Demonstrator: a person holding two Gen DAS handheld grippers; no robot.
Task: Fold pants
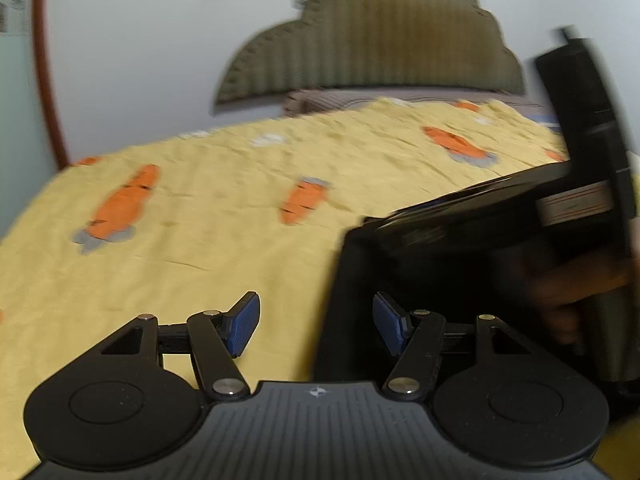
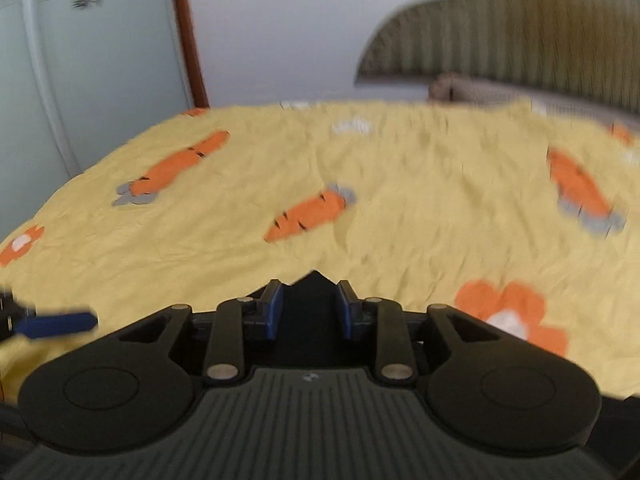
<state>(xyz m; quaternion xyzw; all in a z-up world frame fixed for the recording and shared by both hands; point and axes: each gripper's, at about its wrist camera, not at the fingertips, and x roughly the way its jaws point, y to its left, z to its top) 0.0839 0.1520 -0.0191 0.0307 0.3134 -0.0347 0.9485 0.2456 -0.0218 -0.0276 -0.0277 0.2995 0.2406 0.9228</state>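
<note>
The black pants [image 1: 348, 300] hang as a dark sheet at the right of the left wrist view, over the yellow bedspread [image 1: 200, 200]. My left gripper [image 1: 316, 324] is open, its blue pads [image 1: 242, 326] wide apart, the pants' edge between them but not clamped. My right gripper [image 2: 310, 312] is partly closed on a peak of the black pants [image 2: 312, 304], which sticks up between its blue pads [image 2: 274, 312]. The right gripper's body [image 1: 580, 184] shows blurred at the right of the left wrist view. A blue pad of the left gripper [image 2: 56, 325] shows at the left edge of the right wrist view.
The bedspread [image 2: 360, 200] has orange carrots and flowers printed on it. An olive ribbed headboard [image 1: 372, 40] and a brown pillow [image 2: 472, 88] stand at the far end. A white wall and a frosted door with a brown frame [image 2: 188, 32] lie to the left.
</note>
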